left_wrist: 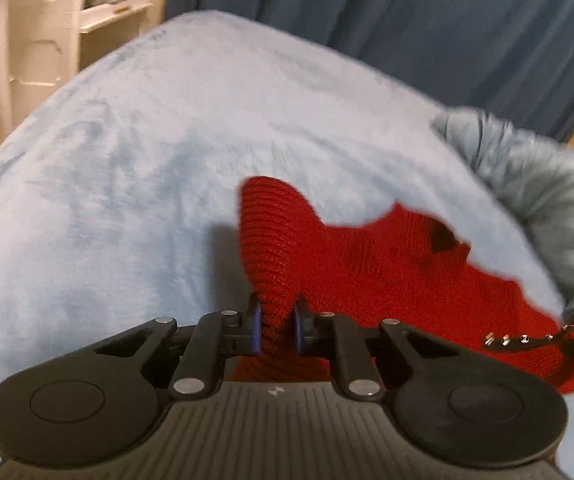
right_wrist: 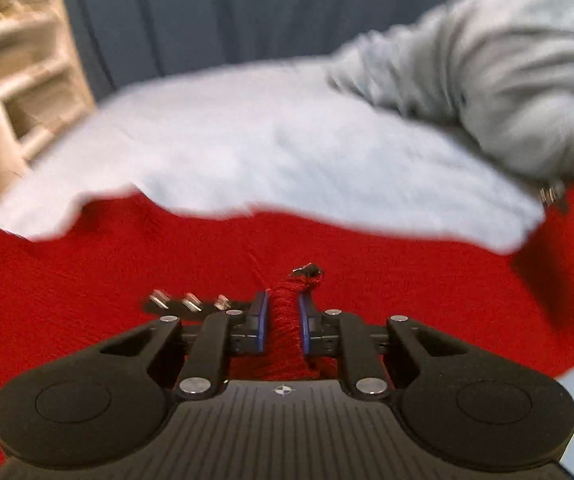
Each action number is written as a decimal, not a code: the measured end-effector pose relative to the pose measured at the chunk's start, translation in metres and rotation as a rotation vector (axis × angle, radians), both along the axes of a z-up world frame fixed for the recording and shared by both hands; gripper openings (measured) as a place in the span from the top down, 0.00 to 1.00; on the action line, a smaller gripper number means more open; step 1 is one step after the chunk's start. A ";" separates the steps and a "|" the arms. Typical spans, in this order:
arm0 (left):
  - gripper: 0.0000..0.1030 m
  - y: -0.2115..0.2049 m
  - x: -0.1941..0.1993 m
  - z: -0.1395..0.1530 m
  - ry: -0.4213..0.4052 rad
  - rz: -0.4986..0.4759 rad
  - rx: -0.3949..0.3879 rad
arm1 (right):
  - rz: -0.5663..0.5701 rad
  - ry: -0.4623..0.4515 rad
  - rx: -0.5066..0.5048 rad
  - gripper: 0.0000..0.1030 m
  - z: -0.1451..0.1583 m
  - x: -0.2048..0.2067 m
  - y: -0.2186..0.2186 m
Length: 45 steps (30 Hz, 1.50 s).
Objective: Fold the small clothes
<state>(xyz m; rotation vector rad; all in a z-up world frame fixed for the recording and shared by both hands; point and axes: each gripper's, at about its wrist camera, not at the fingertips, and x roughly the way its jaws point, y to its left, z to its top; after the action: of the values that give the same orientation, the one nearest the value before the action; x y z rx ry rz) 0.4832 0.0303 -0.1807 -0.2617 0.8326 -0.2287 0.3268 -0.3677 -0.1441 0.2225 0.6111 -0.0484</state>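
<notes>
The left gripper (left_wrist: 278, 326) has its jaws drawn close together, and its blue pads (left_wrist: 257, 330) pinch a bunched fold of a red knitted garment (left_wrist: 371, 264). The fold rises between the pads as a ribbed ridge; the rest of the knit spreads away to the right over a pale blue fleece blanket (left_wrist: 159, 168). No earlier picture is at hand, so only the clamped grip itself can be told.

The right gripper (right_wrist: 283, 322) is likewise nearly closed, its blue pads (right_wrist: 262, 320) pressing on a twisted bundle of the same red knitted garment (right_wrist: 427, 300), which fills the lower half of that view. A small dark metal piece (right_wrist: 307, 269) sits at the tip of the pinched bundle; what it is cannot be told. From the left wrist view the right gripper's fingers (left_wrist: 527, 338) show at the garment's far right edge, touching the knit.

No brand, label or readable writing shows; only a small round mark sits on each gripper's ribbed black body.

The garment is coarse, ribbed wool-like knit with a dark opening (left_wrist: 443, 236) near its upper edge. The blanket is soft and plushy, covering a rounded surface; the garment lies toward its near right part. A greyer fuzzy heap (left_wrist: 539, 168) is bunched at the blanket's right edge. Behind hang dark blue curtains (left_wrist: 407, 20), and pale shelving (left_wrist: 99, 4) stands at the left.
</notes>
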 end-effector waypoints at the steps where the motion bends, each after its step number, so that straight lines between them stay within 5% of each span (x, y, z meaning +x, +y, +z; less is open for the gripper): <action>1: 0.84 0.007 0.001 0.000 -0.004 0.021 -0.003 | 0.025 -0.031 0.008 0.84 0.008 0.001 0.003; 4: 0.84 0.026 0.012 -0.014 0.042 0.075 -0.064 | 0.012 -0.055 0.035 0.84 0.010 0.020 0.001; 6: 0.80 0.019 0.019 -0.024 0.073 0.067 -0.023 | -0.028 0.046 0.062 0.83 -0.014 0.039 -0.006; 9: 0.59 0.009 0.019 -0.027 0.047 0.088 0.059 | -0.102 0.240 -0.018 0.74 -0.061 0.057 -0.015; 11: 0.33 0.007 0.013 -0.021 0.008 0.097 0.106 | -0.132 0.162 -0.063 0.50 -0.060 0.040 -0.016; 14: 0.10 0.003 -0.008 -0.006 -0.073 0.090 0.237 | -0.157 0.156 -0.061 0.47 -0.052 0.010 -0.017; 18: 0.07 -0.010 -0.050 0.012 -0.077 0.075 0.407 | -0.167 0.126 -0.015 0.47 -0.029 -0.057 -0.012; 21: 0.03 -0.030 -0.097 0.027 -0.013 0.060 0.491 | -0.174 0.117 0.058 0.35 -0.001 -0.116 0.007; 29: 0.00 -0.066 -0.243 0.067 0.163 -0.003 0.426 | -0.068 0.101 -0.063 0.26 0.060 -0.240 0.084; 35: 0.00 -0.076 -0.334 0.110 0.105 -0.020 0.432 | -0.043 0.057 -0.102 0.26 0.097 -0.300 0.104; 45: 0.00 -0.080 -0.423 0.149 0.005 -0.056 0.410 | -0.043 0.015 -0.123 0.25 0.118 -0.382 0.124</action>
<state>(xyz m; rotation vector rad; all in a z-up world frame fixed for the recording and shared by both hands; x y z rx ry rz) 0.0597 -0.0495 -0.0322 0.1457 0.8725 -0.1049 -0.0550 -0.2436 -0.0258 0.1156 0.6161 -0.1289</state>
